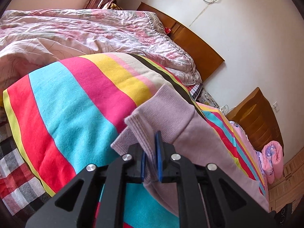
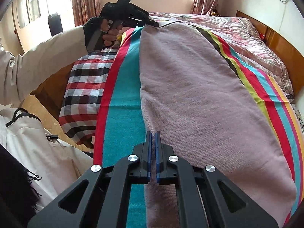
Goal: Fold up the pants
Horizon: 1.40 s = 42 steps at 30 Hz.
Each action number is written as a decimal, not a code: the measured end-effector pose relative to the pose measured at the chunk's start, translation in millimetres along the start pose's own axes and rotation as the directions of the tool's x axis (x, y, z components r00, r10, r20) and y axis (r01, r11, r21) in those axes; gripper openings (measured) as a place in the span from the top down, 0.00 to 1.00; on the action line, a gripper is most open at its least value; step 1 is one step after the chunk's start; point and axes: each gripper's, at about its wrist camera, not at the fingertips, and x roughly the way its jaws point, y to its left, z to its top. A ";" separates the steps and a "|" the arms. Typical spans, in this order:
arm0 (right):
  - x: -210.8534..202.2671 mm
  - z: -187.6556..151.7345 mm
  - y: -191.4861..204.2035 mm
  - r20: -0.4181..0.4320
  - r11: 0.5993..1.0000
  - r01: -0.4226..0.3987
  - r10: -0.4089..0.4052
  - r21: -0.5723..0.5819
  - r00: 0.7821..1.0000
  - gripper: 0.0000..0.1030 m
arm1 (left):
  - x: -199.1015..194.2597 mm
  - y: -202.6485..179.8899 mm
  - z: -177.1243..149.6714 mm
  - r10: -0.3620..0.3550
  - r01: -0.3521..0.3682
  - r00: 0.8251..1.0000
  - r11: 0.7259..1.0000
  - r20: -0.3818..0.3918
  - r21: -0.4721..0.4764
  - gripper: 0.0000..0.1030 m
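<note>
The pants, a soft lilac knit, lie lengthwise on the striped blanket that covers the near part of the bed, and every place here is told from that blanket. One long edge of the pants runs along the blanket's teal stripe; the other reaches toward the yellow-green and black stripes on the side nearer the wooden headboard.

The left gripper is clenched on one end of the pants: the ribbed hem fabric passes between its blue pads and bunches up just above them, lifted a little off the blanket. In the right wrist view the same gripper shows at the far end of the blanket, held by a hand in a dark fingerless glove with a white sleeve behind it.

The right gripper sits at the blanket's near end, its blue pads drawn almost together over the edge of the pants where it meets the teal stripe; whether any fabric is pinched between them I cannot tell.

Beyond the blanket, a pink floral quilt is rumpled. A red, black and white checked cloth lies beside the blanket's red edge.
</note>
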 end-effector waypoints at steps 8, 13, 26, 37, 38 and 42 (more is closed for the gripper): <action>4.3 -0.9 -0.3 0.005 0.999 -0.008 0.008 0.046 1.000 0.90 | -5.3 -10.0 19.8 -0.107 0.107 0.994 0.994 0.020 -0.027 0.38; 4.8 -0.5 -0.3 0.010 0.999 -0.007 0.006 0.049 1.000 0.90 | 9.2 -33.3 38.7 -0.114 0.115 0.993 0.993 -0.028 0.032 0.95; 5.5 -2.7 -5.4 0.035 0.997 -0.026 0.023 0.079 0.999 0.90 | 15.9 9.2 21.1 -0.054 0.054 0.998 0.999 0.026 -0.001 0.95; 6.7 -2.8 -4.4 0.040 0.995 -0.051 0.047 0.090 0.998 0.58 | 9.8 13.2 23.9 0.005 -0.006 0.998 1.000 0.059 0.015 0.59; 6.0 -3.2 -2.4 0.032 0.995 -0.054 0.051 0.088 0.998 0.44 | 3.5 9.8 25.2 0.052 -0.053 0.994 0.998 0.093 0.013 0.41; -17.7 -3.8 -1.7 0.081 0.995 -0.042 0.035 0.086 0.996 0.32 | -43.3 -32.7 28.2 0.172 -0.188 0.943 0.982 0.284 0.029 0.21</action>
